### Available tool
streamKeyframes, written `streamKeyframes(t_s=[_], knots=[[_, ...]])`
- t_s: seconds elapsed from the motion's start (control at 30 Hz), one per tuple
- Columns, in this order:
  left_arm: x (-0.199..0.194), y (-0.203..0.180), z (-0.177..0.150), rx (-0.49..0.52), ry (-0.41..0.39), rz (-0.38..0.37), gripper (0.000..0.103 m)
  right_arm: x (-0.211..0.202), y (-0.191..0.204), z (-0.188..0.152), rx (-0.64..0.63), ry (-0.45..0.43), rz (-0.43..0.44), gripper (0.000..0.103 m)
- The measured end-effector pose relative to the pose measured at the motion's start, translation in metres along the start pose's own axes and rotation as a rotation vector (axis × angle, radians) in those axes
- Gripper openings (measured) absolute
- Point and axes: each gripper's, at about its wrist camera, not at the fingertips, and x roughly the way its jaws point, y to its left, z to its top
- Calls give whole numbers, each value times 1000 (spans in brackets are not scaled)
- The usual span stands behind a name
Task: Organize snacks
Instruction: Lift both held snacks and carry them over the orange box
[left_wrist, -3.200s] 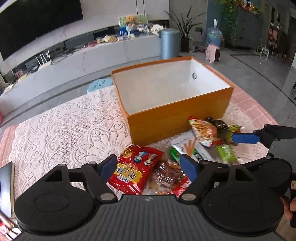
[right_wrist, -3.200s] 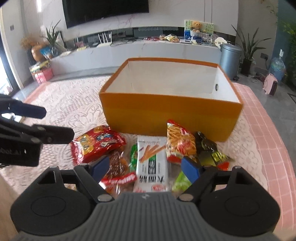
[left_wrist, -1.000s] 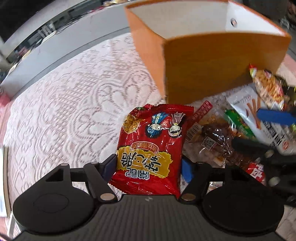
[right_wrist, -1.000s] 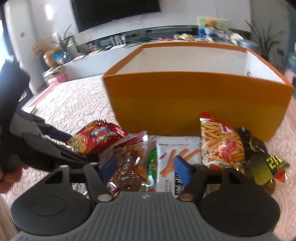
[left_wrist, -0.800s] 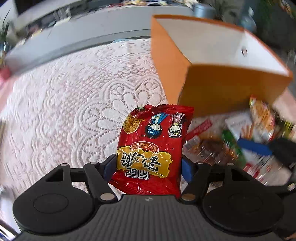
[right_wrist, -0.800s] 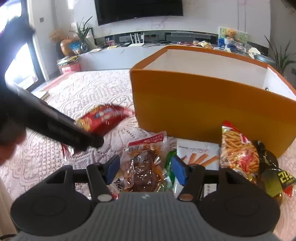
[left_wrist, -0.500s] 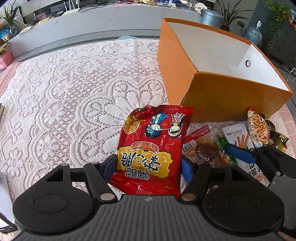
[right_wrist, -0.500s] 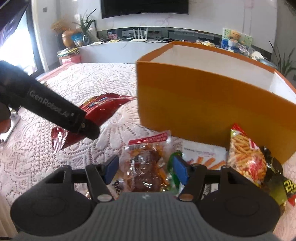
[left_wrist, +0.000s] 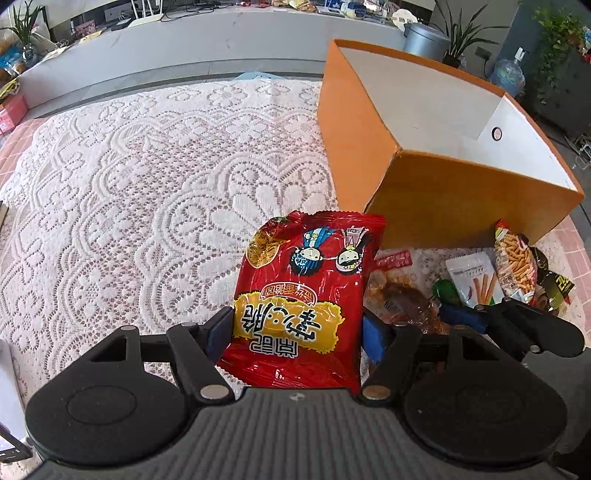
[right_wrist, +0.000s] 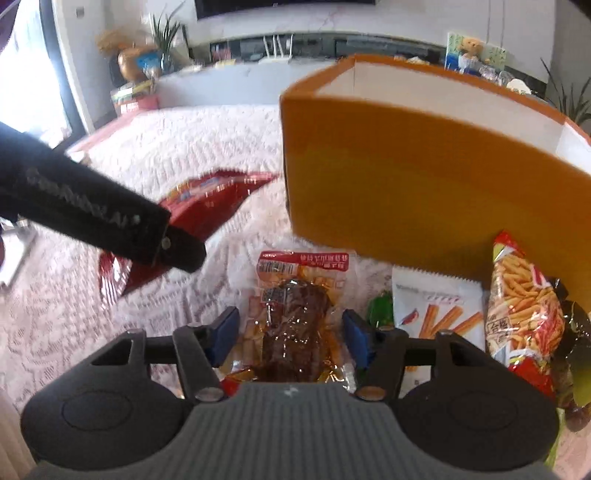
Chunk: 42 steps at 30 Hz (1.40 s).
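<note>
My left gripper is shut on a red noodle-snack bag, held up off the lace cloth. In the right wrist view that red bag hangs behind the left gripper's black finger. The orange box, white inside, stands open beyond the bag. My right gripper straddles a brown meat-snack packet lying on the cloth; its jaws are closing, with the pads at the wrapper's edges. Its blue finger shows low at the right in the left wrist view.
Against the orange box lie a white biscuit-stick packet, a fries-print bag, a green sweet and a dark wrapper. White lace cloth spreads to the left. A low cabinet runs behind.
The left gripper took the red bag and lifted it off the cloth, rolling a little. The right gripper shifted left over the brown packet and its jaws narrowed.
</note>
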Motion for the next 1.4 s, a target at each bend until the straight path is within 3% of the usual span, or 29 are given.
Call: streamKeyframes(t_s=[0.3,0.6,0.83,1.07,1.4], knots=[[-27,1,-1,-25,-72,-31,80,-39,2,4,4,-176,37,53],[-75,-14,-8,-47,-201,-44,80,-91,0,6,4,-276,20,52],[-100,-35,12,3,-257,-59,80,-127,-25,22,63,-300,30,52],[-96,-70,57,87,-259,-62,80,-150,-66,60,106,-300,33,53],[-53,-110,116,190,-209,-12,80,-108,-121,117,101,-190,-107,53]])
